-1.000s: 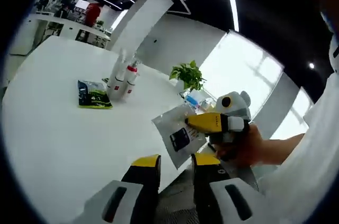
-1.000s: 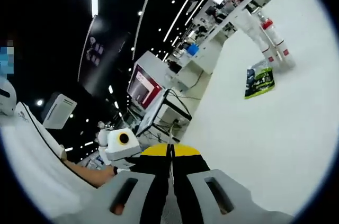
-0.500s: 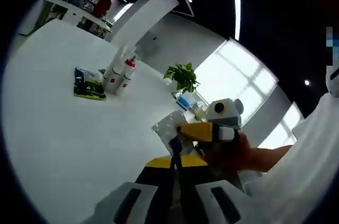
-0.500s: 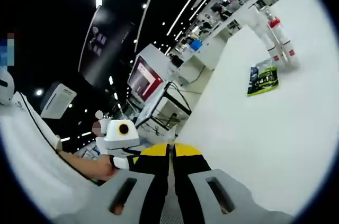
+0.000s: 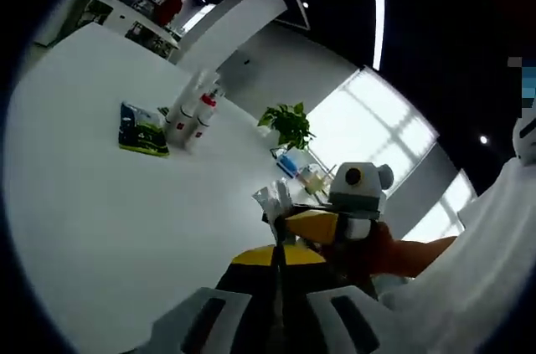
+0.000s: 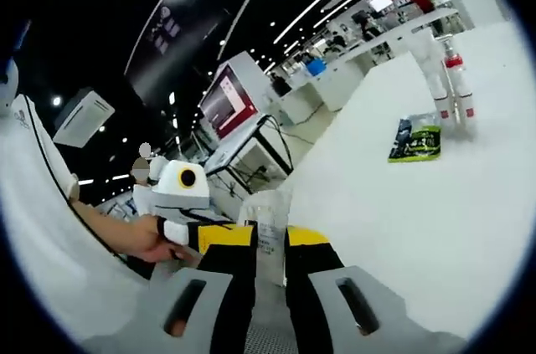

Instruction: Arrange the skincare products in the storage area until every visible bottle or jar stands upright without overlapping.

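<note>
Left gripper view: my left gripper (image 5: 279, 255) has its yellow-tipped jaws drawn together at the near edge of the white desk (image 5: 109, 212), with a clear sachet (image 5: 274, 201) rising from just above the tips; I cannot tell whether my left jaws pinch it. My right gripper (image 5: 311, 224) comes in from the right, held in a hand (image 5: 387, 252), its yellow tip against the same sachet. Toward the far edge of the desk lies a green and black packet (image 5: 141, 130), flat, and just beside it stand two white bottles (image 5: 191, 115), upright, one with a red cap. A potted plant (image 5: 290, 122) stands at the far edge. The broad middle of the desk lies bare between me and them.

In the right gripper view, my right gripper (image 6: 267, 241) stands a little apart, with the sachet (image 6: 268, 224) upright in the gap; the left gripper (image 6: 208, 235) reaches in beside it.
</note>
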A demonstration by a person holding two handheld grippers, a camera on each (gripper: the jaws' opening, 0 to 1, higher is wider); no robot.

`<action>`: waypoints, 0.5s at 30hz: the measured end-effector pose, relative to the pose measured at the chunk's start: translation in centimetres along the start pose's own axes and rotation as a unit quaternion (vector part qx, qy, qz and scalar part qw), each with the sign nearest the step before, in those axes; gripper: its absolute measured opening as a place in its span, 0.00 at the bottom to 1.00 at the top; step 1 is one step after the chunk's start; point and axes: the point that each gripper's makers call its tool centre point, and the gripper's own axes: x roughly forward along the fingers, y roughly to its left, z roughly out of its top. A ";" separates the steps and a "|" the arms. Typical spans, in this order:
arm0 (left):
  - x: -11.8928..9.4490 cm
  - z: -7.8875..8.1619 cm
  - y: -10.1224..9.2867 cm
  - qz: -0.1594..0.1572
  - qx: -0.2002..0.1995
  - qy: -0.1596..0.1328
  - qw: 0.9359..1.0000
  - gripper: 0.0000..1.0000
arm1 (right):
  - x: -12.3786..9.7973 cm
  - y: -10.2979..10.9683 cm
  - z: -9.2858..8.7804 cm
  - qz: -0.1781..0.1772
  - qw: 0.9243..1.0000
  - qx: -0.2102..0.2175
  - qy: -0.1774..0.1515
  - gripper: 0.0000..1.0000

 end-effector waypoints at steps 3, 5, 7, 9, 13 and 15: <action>-0.2 0.0 -0.1 -0.003 0.003 -0.002 1.000 0.00 | 0.1 0.1 0.0 -0.002 1.000 -0.007 -0.001 0.07; -0.2 0.0 -0.1 -0.002 0.004 -0.001 1.000 0.00 | 0.2 -0.1 -0.1 -0.005 1.000 -0.008 0.001 0.07; -0.2 -0.1 0.0 -0.001 0.004 0.001 1.000 0.00 | 0.2 -0.2 -0.2 -0.009 1.000 -0.010 0.006 0.06; -0.2 -0.1 -0.1 -0.003 0.003 0.002 1.000 0.00 | 0.2 -0.2 -0.3 -0.011 1.000 -0.009 0.007 0.06; -0.3 -0.2 -0.3 -0.008 0.003 0.002 1.000 0.00 | 0.1 -0.4 -0.2 -0.015 1.000 -0.007 0.005 0.07; -0.3 -0.2 -0.3 -0.007 0.004 0.003 1.000 0.00 | 0.2 -0.5 -0.3 -0.018 1.000 -0.014 0.006 0.08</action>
